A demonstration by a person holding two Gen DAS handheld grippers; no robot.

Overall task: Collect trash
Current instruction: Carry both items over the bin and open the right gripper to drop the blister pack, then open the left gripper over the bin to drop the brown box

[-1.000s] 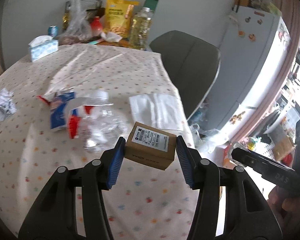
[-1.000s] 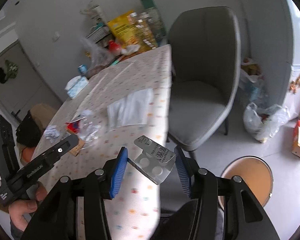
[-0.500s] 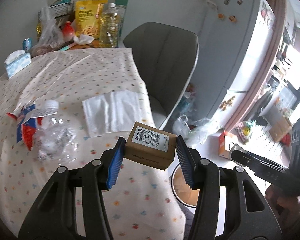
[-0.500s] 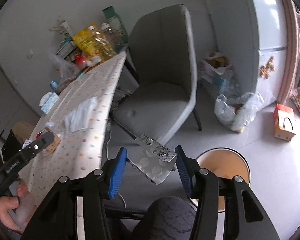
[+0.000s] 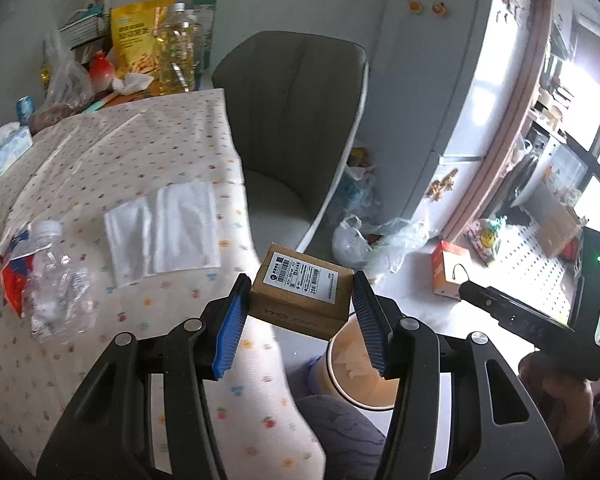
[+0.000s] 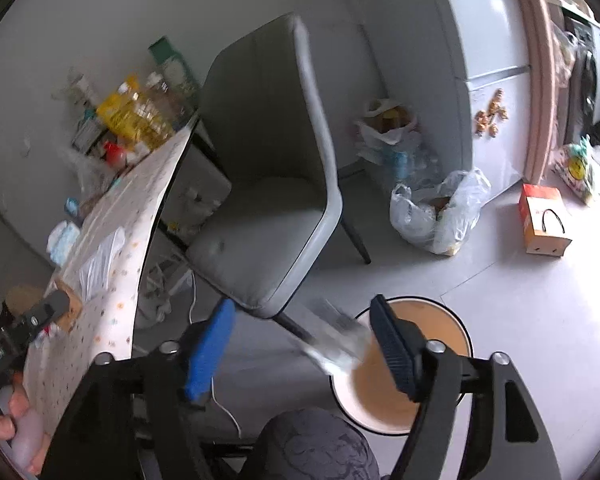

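My left gripper (image 5: pixel 300 320) is shut on a small cardboard box (image 5: pixel 302 290) with a white barcode label, held past the table's edge above the round bin (image 5: pixel 360 376). My right gripper (image 6: pixel 304 344) is open wide above the same bin (image 6: pixel 412 368). A silver blister pack (image 6: pixel 332 340), blurred, is loose between the jaws, falling over the bin's rim. On the table lie a crushed clear bottle (image 5: pixel 56 280) with a red and blue wrapper (image 5: pixel 12 264) and a white folded tissue (image 5: pixel 164 228).
A grey chair (image 6: pixel 268 200) stands at the table's side, close behind the bin. Plastic bags (image 6: pixel 436 212) and an orange box (image 6: pixel 544 224) sit on the floor by the fridge. Bottles and snack bags (image 5: pixel 156 52) crowd the table's far end. My knee (image 6: pixel 320 444) is below.
Both grippers swung right, off the table toward the bin. My right gripper opened and let go of the blister pack, which now drops. The left still holds the box.
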